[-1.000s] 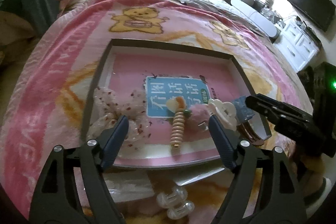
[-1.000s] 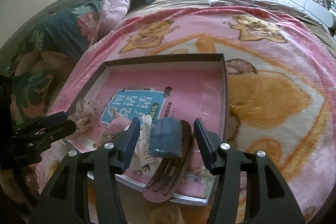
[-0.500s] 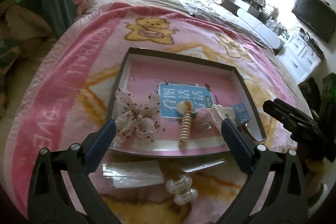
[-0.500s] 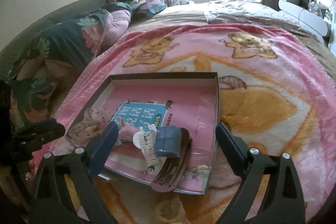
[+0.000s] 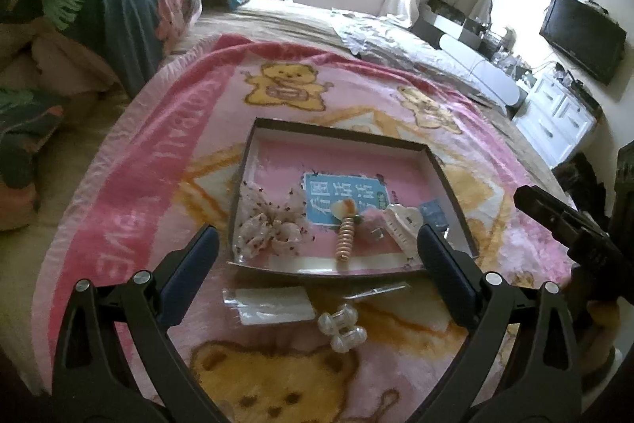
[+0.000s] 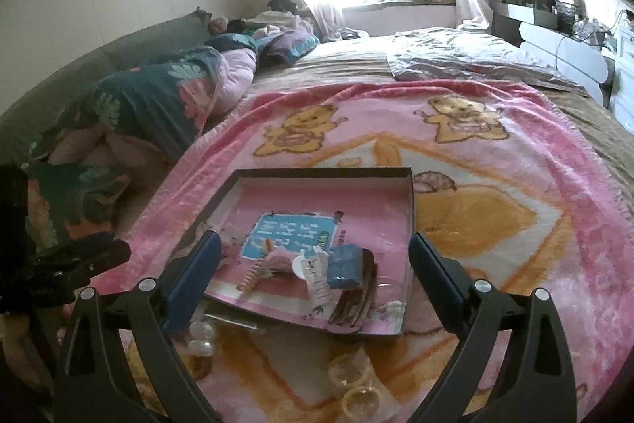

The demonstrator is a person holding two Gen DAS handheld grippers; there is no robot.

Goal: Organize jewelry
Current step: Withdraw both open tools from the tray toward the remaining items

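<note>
A shallow dark-rimmed box [image 5: 340,131] [image 6: 321,174] with a pink floor lies on the pink bear blanket. Inside, along its near edge, rest a speckled fabric bow [image 5: 269,226], a beaded carrot-like clip [image 5: 345,236] [image 6: 249,274], a white claw clip [image 5: 402,224] [image 6: 315,270], a blue block [image 6: 345,266] and a dark brown comb clip [image 6: 354,298]. My left gripper [image 5: 317,256] hangs open above the box's near edge, nothing between its fingers. My right gripper [image 6: 315,260] is open too, raised over the blue block and comb without touching them. A pearly clip [image 5: 342,332] lies on the blanket outside the box.
A clear plastic packet [image 5: 269,302] lies before the box. Translucent hair ties [image 6: 356,387] sit on the blanket near the right gripper. Folded quilts [image 5: 99,14] pile up at left. A TV [image 5: 582,36] and white cabinets [image 5: 554,117] stand at right.
Both grippers opened wide and rose back away from the box. The right one let go of the blue block and comb, which stay in the box.
</note>
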